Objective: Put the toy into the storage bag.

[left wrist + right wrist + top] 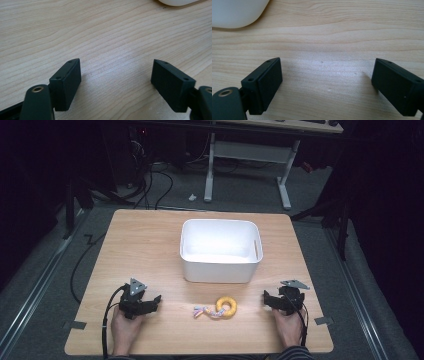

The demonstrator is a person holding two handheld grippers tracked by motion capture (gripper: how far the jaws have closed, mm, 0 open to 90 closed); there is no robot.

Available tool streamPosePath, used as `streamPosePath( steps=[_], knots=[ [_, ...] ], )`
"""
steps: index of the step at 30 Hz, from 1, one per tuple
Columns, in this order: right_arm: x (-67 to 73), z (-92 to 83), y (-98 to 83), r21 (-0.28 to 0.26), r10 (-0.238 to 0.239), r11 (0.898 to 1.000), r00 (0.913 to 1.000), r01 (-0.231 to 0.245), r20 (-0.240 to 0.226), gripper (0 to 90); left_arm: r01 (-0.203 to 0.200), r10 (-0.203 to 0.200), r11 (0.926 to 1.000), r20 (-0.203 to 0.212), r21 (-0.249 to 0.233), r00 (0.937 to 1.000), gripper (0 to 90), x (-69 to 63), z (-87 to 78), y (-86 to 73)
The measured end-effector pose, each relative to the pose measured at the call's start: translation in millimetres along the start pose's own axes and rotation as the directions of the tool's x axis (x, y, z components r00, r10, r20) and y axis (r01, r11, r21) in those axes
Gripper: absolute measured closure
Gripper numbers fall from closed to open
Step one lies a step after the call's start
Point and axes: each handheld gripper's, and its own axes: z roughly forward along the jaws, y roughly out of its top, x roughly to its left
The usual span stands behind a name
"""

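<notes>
Left gripper (pixel 156 301): jaws wide apart, empty, your near-left.
Right gripper (pixel 265 299): likewise spread, empty.
Ring toy (pixel 221 308): between your grippers, before the white bin (pixel 220 267).
Long axis: left-right; ring end nearer your right gripper.

A white tub (pixel 220 251) sits in the middle of the desk (pixel 140 245). It is shaped like a box with round corners and its top is open. It stands upright, and it looks empty inside. One short side has a thin slot near the top. A round corner of the tub also peeks in at the top of the left gripper view (pixel 177 2) and at the top left of the right gripper view (pixel 235 12).

A small toy (pixel 218 308) lies flat on the desk near the front of the tub, not touching it. It has a yellow ring like a tiny donut. A short rope in pale colours is tied to the ring and sticks out to the left.
</notes>
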Motion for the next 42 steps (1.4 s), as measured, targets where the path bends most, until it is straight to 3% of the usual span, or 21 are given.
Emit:
streamPosePath(
  steps=[3,9,15,20,25,28,35,40,42],
  knots=[
    [-1.3,0.0,-0.1,-0.002,-0.007,1.0,1.0,0.007,-0.006,11.2,0.001,-0.001,1.0,0.002,0.0,1.0,24.2,0.1,-0.1,-0.1],
    [-8.0,-4.3,0.6,0.006,-0.008,1.0,0.9999,0.008,-0.013,23.3,0.0,0.0,1.0,0.001,0.0,1.0,24.1,0.1,-0.1,-0.1],
    [-13.0,-11.6,-0.9,0.03,0.005,1.0,0.9986,-0.004,-0.052,24.6,0.004,-0.004,1.0,0.003,-0.002,1.0,24.2,0.5,-0.2,-0.2],
    [-17.2,-25.7,-0.2,-0.014,-0.003,1.0,0.9953,0.001,-0.097,29.9,-0.001,0.001,1.0,0.001,0.0,1.0,24.1,0.1,-0.2,-0.2],
    [-15.6,-34.0,-1.5,-0.023,0.003,1.0,0.9919,-0.006,-0.127,32.3,-0.001,0.001,1.0,0.002,0.001,1.0,24.1,0.1,-0.4,-0.3],
    [-10.3,-42.2,-2.7,-0.032,-0.033,0.999,0.9888,0.029,-0.146,35.3,-0.001,0.001,1.0,0.002,0.001,1.0,24.1,0.1,-0.5,-0.4],
    [0.5,-44.2,-3.2,0.009,-0.069,0.997,0.9789,0.072,-0.192,41.8,-0.002,0.002,1.0,-0.001,0.001,1.0,23.6,-0.3,-0.9,-0.9],
    [14.1,-45.1,-1.5,0.028,-0.113,0.992,0.9682,0.122,-0.223,45.0,-0.002,0.002,1.0,-0.001,0.001,1.0,23.6,-0.3,-1.0,-1.0],
    [24.0,-47.4,1.9,0.027,-0.148,0.987,0.9602,0.158,-0.237,46.1,-0.002,0.002,1.0,0.0,0.0,1.0,23.5,-0.3,-1.0,-1.1]
  ],
)
